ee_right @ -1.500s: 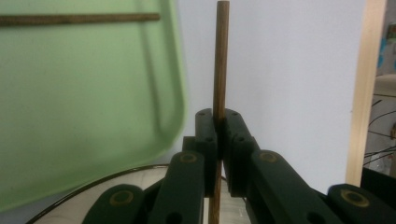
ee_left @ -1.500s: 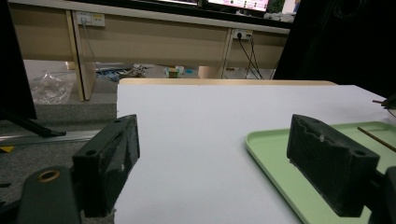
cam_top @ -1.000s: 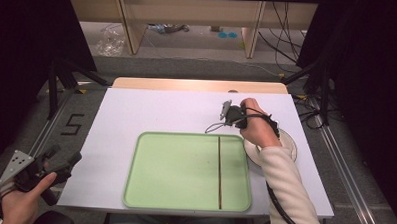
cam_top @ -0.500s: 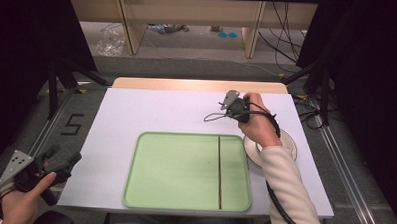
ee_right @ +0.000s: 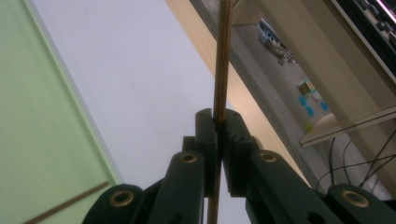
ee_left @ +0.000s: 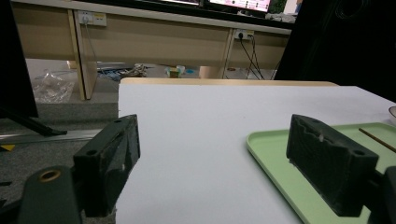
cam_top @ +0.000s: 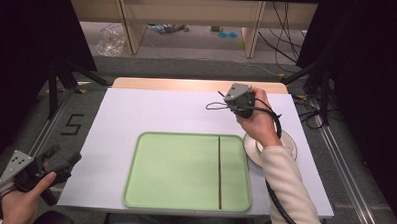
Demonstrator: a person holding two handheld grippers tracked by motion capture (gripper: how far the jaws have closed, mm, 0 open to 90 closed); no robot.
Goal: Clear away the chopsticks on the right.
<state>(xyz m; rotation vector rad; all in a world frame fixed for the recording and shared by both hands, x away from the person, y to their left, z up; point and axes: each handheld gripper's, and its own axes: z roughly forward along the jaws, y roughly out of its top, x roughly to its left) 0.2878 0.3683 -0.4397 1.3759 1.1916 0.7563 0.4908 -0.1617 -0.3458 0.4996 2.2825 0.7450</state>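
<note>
The right hand-held gripper (ee_right: 218, 133) clamps a chopstick (ee_right: 223, 56) (upright between its jaws), above the table (cam_top: 161, 113).

You are looking at just one readable sign, a black figure 5 (cam_top: 72, 124) lying marked on the grey floor left of the tabletop (cam_top: 151, 113).

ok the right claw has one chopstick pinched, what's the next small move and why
Probably carry it down over the green tray and lay it beside the chopstick already lying there. The right claw is shut on a chopstick, held above the white table.
</note>
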